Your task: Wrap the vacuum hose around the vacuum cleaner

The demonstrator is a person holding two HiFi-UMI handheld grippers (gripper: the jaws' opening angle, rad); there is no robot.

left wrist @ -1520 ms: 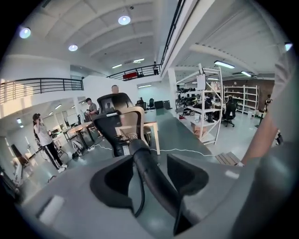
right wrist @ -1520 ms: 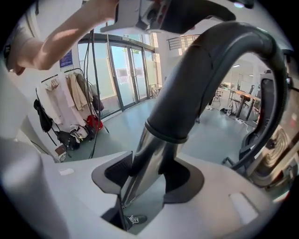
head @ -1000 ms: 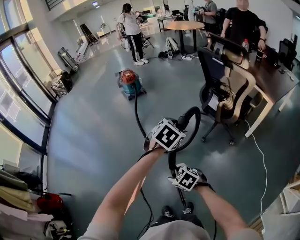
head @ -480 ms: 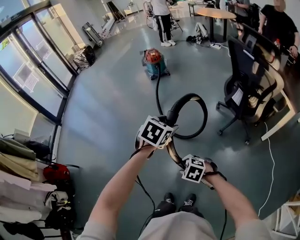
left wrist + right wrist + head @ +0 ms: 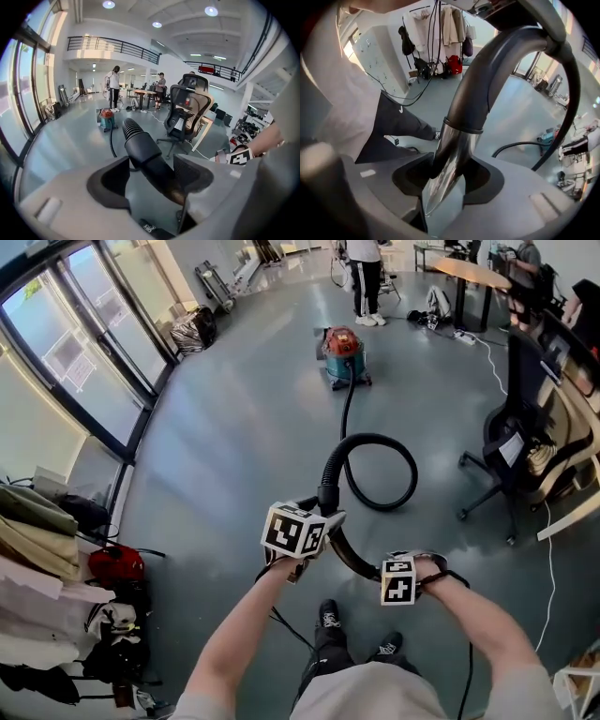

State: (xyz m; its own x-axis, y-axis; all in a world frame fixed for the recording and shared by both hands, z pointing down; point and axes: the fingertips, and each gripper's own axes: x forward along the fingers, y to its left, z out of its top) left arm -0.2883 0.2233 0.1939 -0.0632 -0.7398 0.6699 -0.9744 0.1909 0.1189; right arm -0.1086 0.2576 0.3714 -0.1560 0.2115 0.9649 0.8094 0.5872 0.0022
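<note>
The teal vacuum cleaner (image 5: pixel 344 353) with a red lid stands far off on the grey floor; it also shows small as the vacuum cleaner (image 5: pixel 107 118). Its black hose (image 5: pixel 380 472) runs from it toward me and curls in one loop on the floor. My left gripper (image 5: pixel 305 538) is shut on the hose's black cuff (image 5: pixel 140 147), just below the ribbed part. My right gripper (image 5: pixel 405 579) is shut on the shiny metal wand (image 5: pixel 449 159), where the curved black handle (image 5: pixel 497 61) joins it. Both hold the hose end in front of my waist.
An office chair (image 5: pixel 511 451) and a desk (image 5: pixel 572 474) stand at the right. A person (image 5: pixel 366 277) stands beyond the vacuum cleaner, by a round table (image 5: pixel 483 273). Glass walls (image 5: pixel 84 362) line the left, with bags and clothes (image 5: pixel 56 568) below. A thin cable (image 5: pixel 548 549) lies on the floor at the right.
The view has swung so the vacuum cleaner sits further right and higher. The hose loop has dropped lower and lies wider on the floor. Both grippers keep their hold.
</note>
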